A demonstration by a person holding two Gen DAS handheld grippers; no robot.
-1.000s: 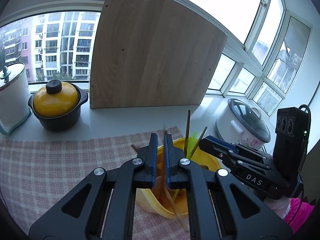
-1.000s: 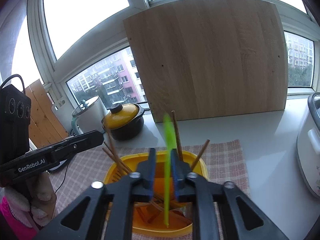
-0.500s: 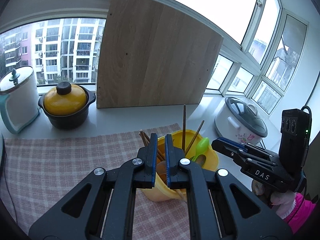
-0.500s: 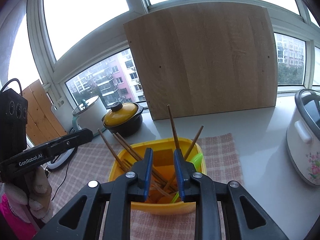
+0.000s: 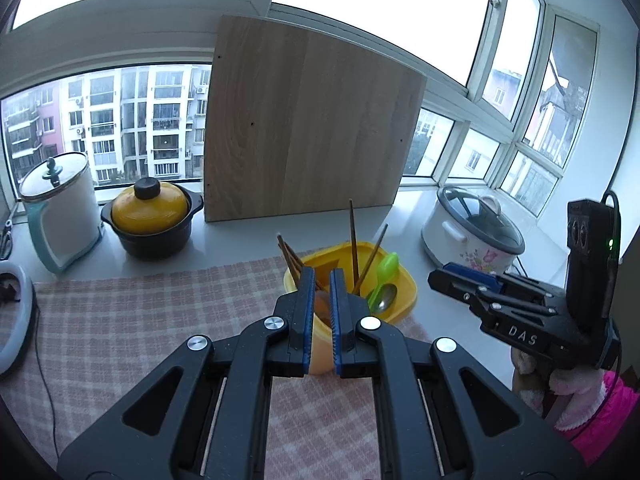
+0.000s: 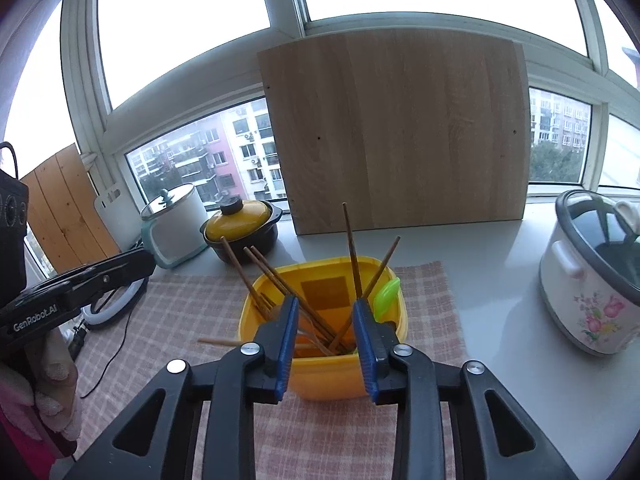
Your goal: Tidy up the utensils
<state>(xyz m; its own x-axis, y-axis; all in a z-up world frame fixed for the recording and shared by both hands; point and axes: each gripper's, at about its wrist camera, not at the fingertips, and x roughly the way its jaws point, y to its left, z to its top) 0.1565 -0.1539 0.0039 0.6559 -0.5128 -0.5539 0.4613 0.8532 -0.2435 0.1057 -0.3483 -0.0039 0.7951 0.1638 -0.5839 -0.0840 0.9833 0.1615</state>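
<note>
A yellow bin [image 5: 402, 300] [image 6: 324, 380] stands on the checked cloth and holds several brown chopsticks [image 6: 352, 248], a green spoon [image 6: 386, 294] [image 5: 386, 270] and a metal spoon [image 5: 385, 298]. My left gripper [image 5: 320, 274] hovers just short of the bin, shut, with nothing between its fingers. My right gripper [image 6: 325, 304] faces the bin's near wall. Its jaws are opening and hold nothing; the chopsticks show through the gap. Each gripper also appears in the other's view: the right gripper [image 5: 440, 276] and the left gripper [image 6: 144, 260]. A pale stick [image 6: 216, 342] lies on the cloth left of the bin.
A large wooden board [image 5: 308, 128] leans on the window behind the bin. A yellow-lidded black pot [image 5: 150, 216] and a white jug [image 5: 60, 220] stand at the back left, a flowered cooker [image 6: 592, 280] at the right. A ring light [image 5: 12, 320] and cable lie at the cloth's left edge.
Both grippers have drawn back from the bin and risen a little. The right gripper let go of the green spoon, which now rests in the bin. Its jaws have widened.
</note>
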